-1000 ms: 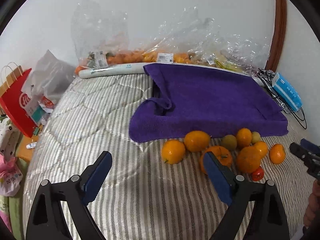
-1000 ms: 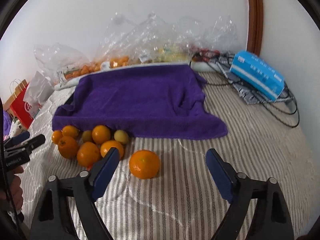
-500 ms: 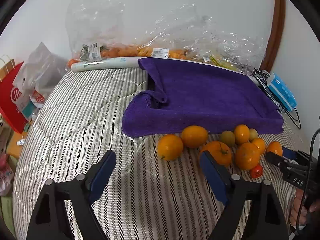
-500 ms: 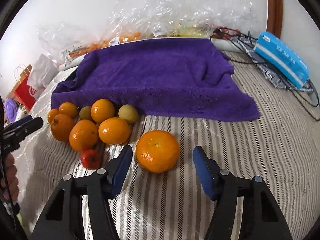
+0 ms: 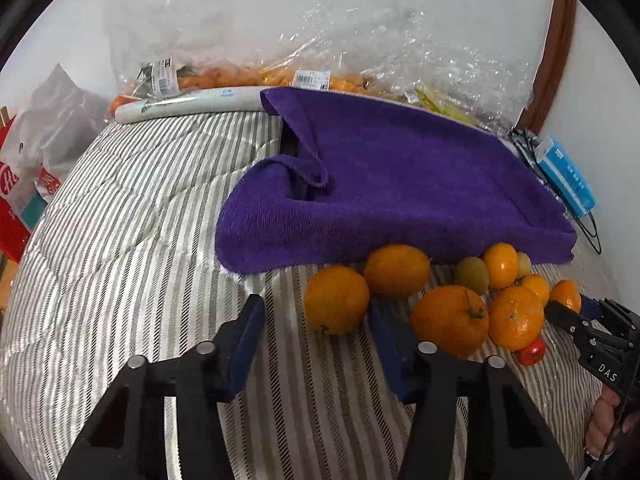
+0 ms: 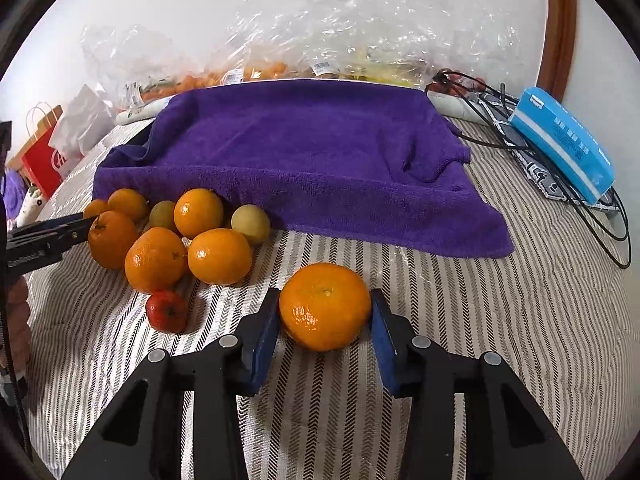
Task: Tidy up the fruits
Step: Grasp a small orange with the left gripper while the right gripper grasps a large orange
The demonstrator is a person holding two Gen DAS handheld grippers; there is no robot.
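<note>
Several oranges, two green-yellow fruits and a small red fruit (image 6: 167, 310) lie in a cluster on the striped bedcover in front of a purple towel (image 6: 304, 152). My right gripper (image 6: 325, 320) is closed onto a lone orange (image 6: 325, 306), with both blue pads touching its sides. My left gripper (image 5: 316, 336) is open; its right finger sits beside the leftmost orange (image 5: 336, 299), which lies just ahead of the jaws. A larger stemmed orange (image 5: 450, 320) lies to the right. The towel also shows in the left wrist view (image 5: 400, 184).
Clear plastic bags of fruit (image 5: 280, 76) line the wall behind the towel. A blue box (image 6: 560, 144) and black cables (image 6: 600, 216) lie at the right. A red paper bag (image 6: 42, 156) stands at the left edge of the bed.
Both grippers moved forward and down toward the fruit. The right jaws narrowed from wide open onto the lone orange. The left jaws narrowed and came up to the leftmost orange.
</note>
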